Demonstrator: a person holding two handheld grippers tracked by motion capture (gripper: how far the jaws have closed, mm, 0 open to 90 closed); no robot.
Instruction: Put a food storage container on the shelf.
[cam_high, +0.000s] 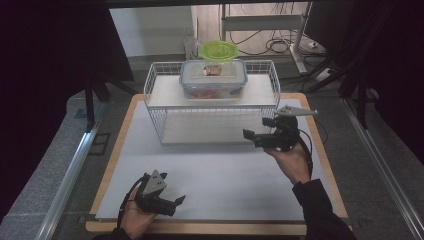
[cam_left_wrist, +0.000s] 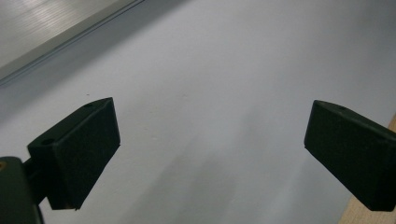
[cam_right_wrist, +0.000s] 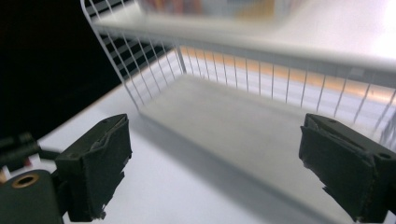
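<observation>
A white wire rack (cam_high: 212, 102) with two shelves stands at the back of the white mat (cam_high: 210, 175). On its top shelf sits a clear lidded container (cam_high: 213, 79) with a blue rim, and a green bowl (cam_high: 218, 50) is behind it. My right gripper (cam_high: 251, 137) hovers at the rack's front right corner, pointing left, open and empty; in the right gripper view (cam_right_wrist: 215, 172) its jaws frame the lower shelf (cam_right_wrist: 224, 116). My left gripper (cam_high: 179, 202) rests low near the mat's front edge, open and empty, with bare mat between the jaws in the left gripper view (cam_left_wrist: 210, 154).
The mat lies on a wooden board (cam_high: 120, 140) whose edge frames it. Metal rails (cam_high: 70, 170) run along both sides of the table. Cables and desk legs (cam_high: 280, 40) are on the floor beyond the rack.
</observation>
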